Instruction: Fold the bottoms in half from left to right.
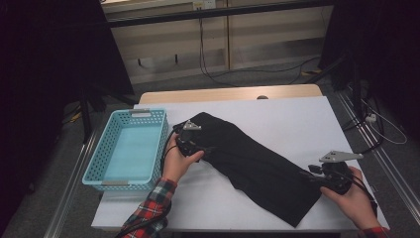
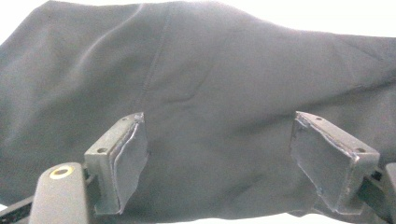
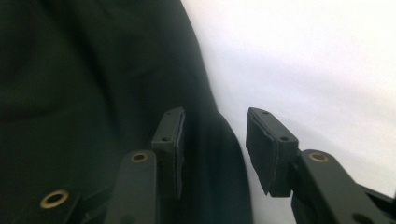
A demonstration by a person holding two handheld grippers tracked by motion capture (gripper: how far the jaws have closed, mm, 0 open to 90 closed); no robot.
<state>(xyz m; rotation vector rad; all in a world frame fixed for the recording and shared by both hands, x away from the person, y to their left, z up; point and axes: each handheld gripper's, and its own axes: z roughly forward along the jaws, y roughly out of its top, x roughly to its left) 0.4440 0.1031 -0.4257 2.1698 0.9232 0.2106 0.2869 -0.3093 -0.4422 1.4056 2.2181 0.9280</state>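
A long black cloth (image 1: pixel 257 166) lies slantwise across the white-covered table (image 1: pixel 292 116), from the far left toward the near right. My left gripper (image 1: pixel 192 141) rests at the cloth's upper left end. In the left gripper view its jaws (image 2: pixel 217 126) stand wide apart above the dark fabric (image 2: pixel 210 79), pressing on nothing. My right gripper (image 1: pixel 317 172) sits at the cloth's lower right edge. In the right gripper view its jaws (image 3: pixel 215 121) are parted, with the cloth's edge (image 3: pixel 93 84) running up between them and neither pad touching it.
A light blue plastic basket (image 1: pixel 130 113) stands empty at the table's left side, close to my left hand. Bare white table cover (image 3: pixel 303 60) stretches to the right of the cloth. Cables run over the floor behind and to the right.
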